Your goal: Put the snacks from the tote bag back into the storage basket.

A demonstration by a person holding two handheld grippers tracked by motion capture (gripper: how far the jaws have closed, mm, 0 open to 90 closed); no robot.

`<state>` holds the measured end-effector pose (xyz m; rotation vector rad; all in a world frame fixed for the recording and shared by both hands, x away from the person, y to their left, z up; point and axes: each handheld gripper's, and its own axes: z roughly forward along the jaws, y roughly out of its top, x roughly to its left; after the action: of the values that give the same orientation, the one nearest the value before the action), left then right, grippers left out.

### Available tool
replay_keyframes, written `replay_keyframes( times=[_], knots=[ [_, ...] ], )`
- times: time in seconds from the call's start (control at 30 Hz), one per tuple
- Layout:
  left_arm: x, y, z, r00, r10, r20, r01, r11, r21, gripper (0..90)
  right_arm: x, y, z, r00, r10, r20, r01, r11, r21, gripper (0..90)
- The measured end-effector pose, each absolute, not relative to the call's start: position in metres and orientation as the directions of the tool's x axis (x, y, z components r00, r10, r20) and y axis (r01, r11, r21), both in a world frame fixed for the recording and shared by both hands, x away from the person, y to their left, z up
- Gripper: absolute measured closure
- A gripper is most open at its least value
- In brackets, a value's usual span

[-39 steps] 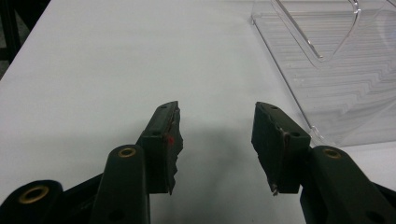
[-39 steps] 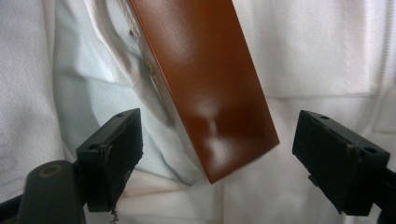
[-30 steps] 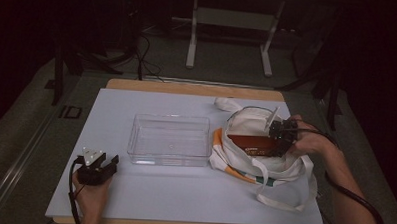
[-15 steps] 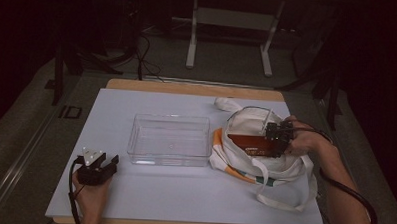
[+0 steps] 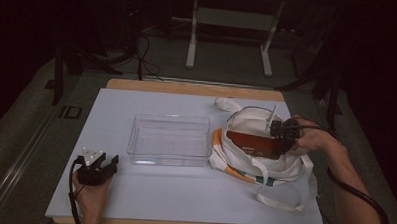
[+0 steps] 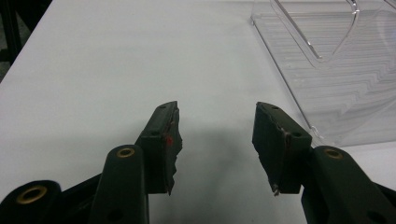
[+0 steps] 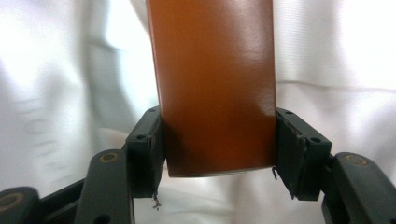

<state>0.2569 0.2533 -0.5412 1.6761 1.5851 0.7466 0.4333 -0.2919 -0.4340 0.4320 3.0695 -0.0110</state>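
Note:
An orange-brown box (image 5: 254, 142) lies inside a white tote bag (image 5: 252, 120) at the right of the table. My right gripper (image 5: 281, 139) reaches into the bag from the right. Its jaws have just been closing, and in the right gripper view both pads press on the sides of the box (image 7: 215, 79), so the right gripper (image 7: 218, 116) is shut on its near end. White bag cloth (image 7: 65, 70) lies behind the box. My left gripper (image 5: 109, 162) rests at the front left of the table, and in its own view the left gripper (image 6: 217, 109) is open with nothing between its jaws.
A clear plastic container (image 5: 135, 135) stands in the middle of the white table, left of the bag; its corner (image 6: 336, 70) is just ahead and right of the left gripper. The bag's straps (image 5: 283, 202) trail toward the front right edge. Dark floor and a stand lie beyond.
The right gripper has shifted slightly toward the box and its jaws have closed onto the box's end. The left hand and gripper have stayed put.

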Motion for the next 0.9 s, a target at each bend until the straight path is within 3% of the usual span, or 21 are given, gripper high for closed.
replay_keyframes(
  times=[0.4,0.57,0.6,0.67,0.9],
  knots=[
    [0.257,0.253,-0.541,0.084,0.995,-0.056,0.59,-0.005,0.808,51.5,0.433,-0.294,-0.449,-0.949,0.314,0.017,0.313,0.948,-0.047,36.0],
    [0.257,0.253,-0.541,0.085,0.995,-0.058,0.589,-0.003,0.808,51.5,0.433,-0.29,-0.462,-0.945,0.325,0.035,0.321,0.944,-0.079,29.6],
    [0.257,0.253,-0.541,0.085,0.995,-0.057,0.589,-0.004,0.808,51.5,0.434,-0.288,-0.464,-0.948,0.317,0.035,0.313,0.946,-0.082,22.8],
    [0.257,0.253,-0.541,0.084,0.995,-0.057,0.589,-0.004,0.808,51.5,0.434,-0.285,-0.465,-0.951,0.309,0.017,0.307,0.948,-0.083,19.9],
    [0.257,0.254,-0.541,0.087,0.995,-0.058,0.588,-0.005,0.809,51.4,0.436,-0.28,-0.468,-0.958,0.287,0.017,0.283,0.952,-0.119,32.5]
  ],
)
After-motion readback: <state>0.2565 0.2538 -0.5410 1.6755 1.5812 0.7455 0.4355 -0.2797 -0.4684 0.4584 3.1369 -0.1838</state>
